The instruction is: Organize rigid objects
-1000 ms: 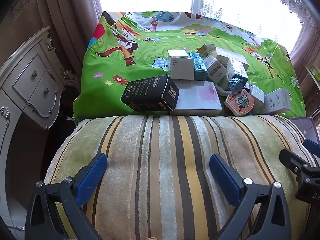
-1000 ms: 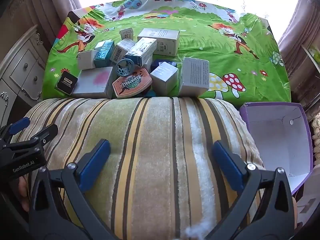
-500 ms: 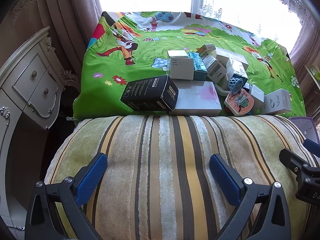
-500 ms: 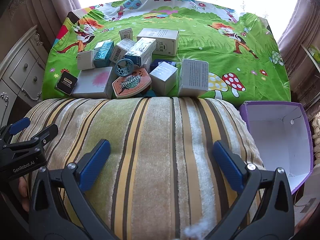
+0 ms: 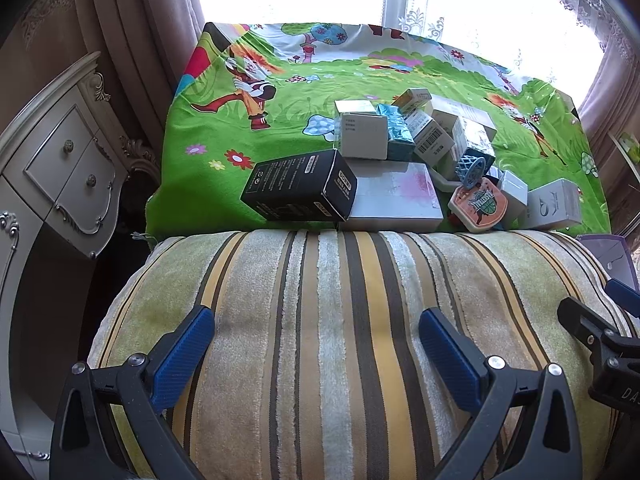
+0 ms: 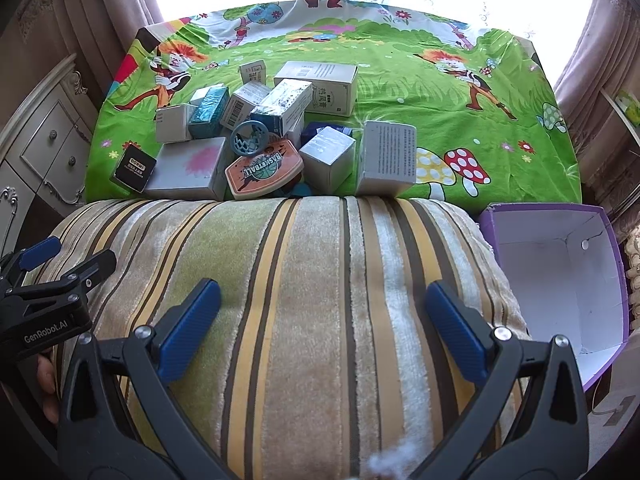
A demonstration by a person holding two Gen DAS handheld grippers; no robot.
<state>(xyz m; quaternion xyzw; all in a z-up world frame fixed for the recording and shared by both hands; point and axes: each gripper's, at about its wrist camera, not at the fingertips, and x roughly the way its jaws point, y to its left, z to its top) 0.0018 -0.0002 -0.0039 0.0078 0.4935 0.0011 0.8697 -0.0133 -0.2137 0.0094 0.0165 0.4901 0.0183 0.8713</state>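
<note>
Purple box [image 6: 560, 280] white inside, holding nothing, small boxes [image 6: 276, 128] piled on cloth [image 6: 440, 120]

About eleven small cartons [image 6: 316, 84] heaped on the cartoon cloth, one black box [image 6: 133, 167], one basketball tin [image 6: 264, 169], one blue mini hoop [image 6: 249, 138], one purple bin [image 6: 560, 280], two grippers

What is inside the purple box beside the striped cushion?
The purple box looks empty: white walls and floor show, nothing in it. The corner nearest the right gripper is hidden behind its finger.
</note>
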